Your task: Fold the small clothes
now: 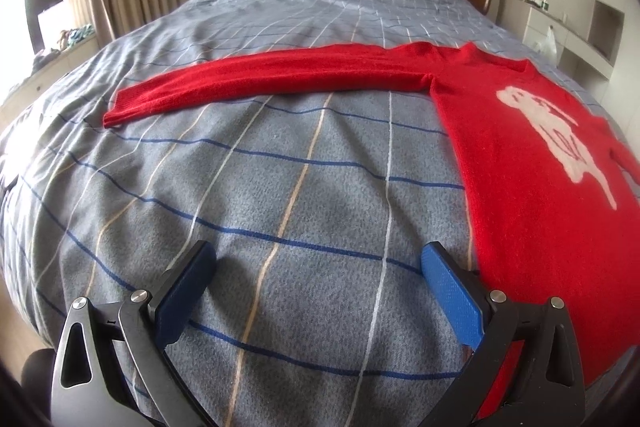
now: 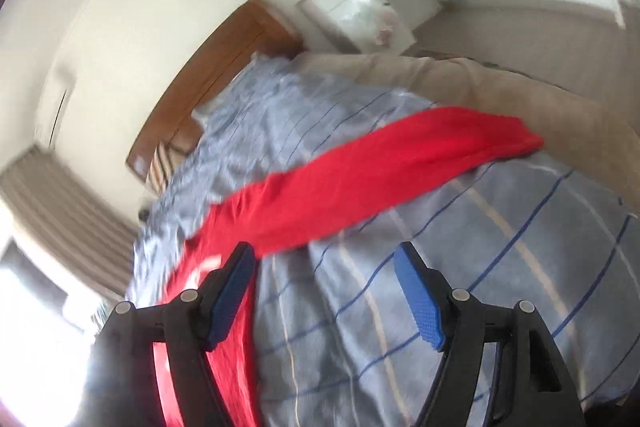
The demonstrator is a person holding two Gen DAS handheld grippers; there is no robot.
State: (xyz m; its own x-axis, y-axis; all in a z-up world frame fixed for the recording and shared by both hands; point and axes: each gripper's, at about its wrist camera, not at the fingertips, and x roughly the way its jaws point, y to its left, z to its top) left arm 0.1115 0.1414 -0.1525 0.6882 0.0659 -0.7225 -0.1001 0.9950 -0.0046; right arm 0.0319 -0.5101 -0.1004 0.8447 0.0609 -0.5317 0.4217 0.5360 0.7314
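red sweater (image 1: 520,155) lying flat, sleeve (image 1: 260,83) stretching leftward across the bed (image 1: 280,207); both grippers (image 1: 316,291) (image 2: 324,291) hovering agape, holding nothing.

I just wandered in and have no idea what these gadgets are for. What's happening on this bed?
A person holds a two-finger gripper in each hand, about to fold a red sweater spread flat on the plaid bedspread. Its sleeve lies stretched straight out to the side. The left gripper hovers open beside the sweater's hem, holding nothing. The right gripper is open too, near the other sleeve. No fold shows yet.
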